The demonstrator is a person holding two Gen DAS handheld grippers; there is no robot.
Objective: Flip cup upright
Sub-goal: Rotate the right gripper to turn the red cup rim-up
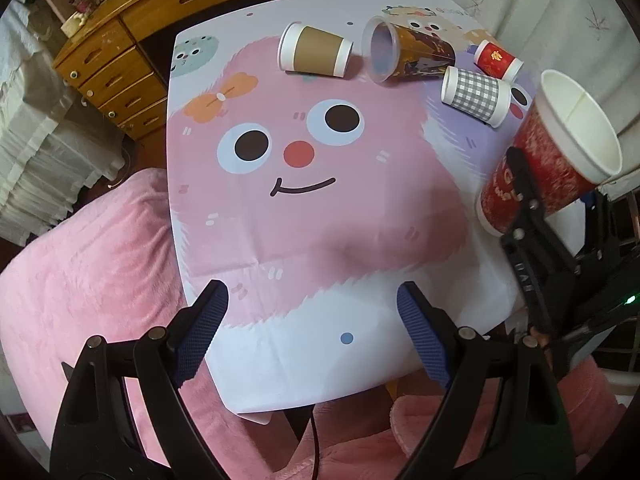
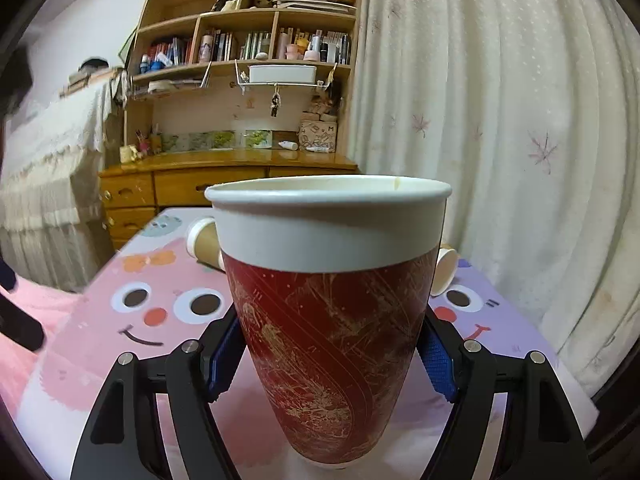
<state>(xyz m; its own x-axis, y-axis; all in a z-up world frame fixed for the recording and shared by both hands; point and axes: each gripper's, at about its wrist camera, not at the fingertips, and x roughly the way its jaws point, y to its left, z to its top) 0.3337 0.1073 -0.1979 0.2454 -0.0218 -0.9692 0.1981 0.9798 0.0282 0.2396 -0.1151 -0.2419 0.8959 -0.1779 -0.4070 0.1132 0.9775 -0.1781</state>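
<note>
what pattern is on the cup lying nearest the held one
Grey-and-white checked cup with white rims, clearest in the left wrist view.

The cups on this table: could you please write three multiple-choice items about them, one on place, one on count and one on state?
1. Where does the checked cup lie?
A. beside the small red cup
B. at the table's near edge
C. inside the clear cup

2. How many cups lie on their sides?
A. two
B. four
C. six

3. What is the right gripper doing?
A. hanging open
B. gripping the big red cup
C. gripping the brown cup

Answers: 1 A, the two lie side by side at the far right. 2 B, brown, clear, checked and small red. 3 B, its fingers press on the cup's sides, while the left gripper stands open.
</note>
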